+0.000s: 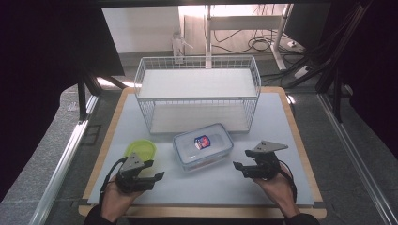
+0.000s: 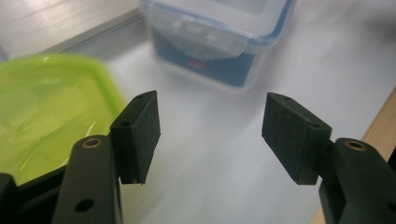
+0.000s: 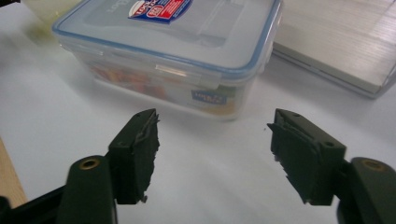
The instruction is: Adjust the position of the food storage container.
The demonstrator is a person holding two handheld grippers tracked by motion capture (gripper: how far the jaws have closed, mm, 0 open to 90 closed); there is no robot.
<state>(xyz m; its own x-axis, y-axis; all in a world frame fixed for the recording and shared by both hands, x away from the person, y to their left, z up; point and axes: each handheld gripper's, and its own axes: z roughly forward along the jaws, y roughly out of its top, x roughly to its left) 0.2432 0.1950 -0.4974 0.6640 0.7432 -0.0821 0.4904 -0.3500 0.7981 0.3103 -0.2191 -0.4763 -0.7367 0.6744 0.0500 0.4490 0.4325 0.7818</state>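
Currently: left gripper [image 2: 210,135] wide, empty | right gripper [image 3: 212,154] wide, empty | clear box [image 1: 202,145] between | green lid [image 1: 140,150] beside left

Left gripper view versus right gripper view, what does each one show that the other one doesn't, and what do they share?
The left gripper view has the green lid beside the left claw, whose jaws stand open with nothing between them. The right gripper view has the red and blue sticker on the box lid, a pale board behind, and the open right claw. Both show the clear lidded box on the white table top.
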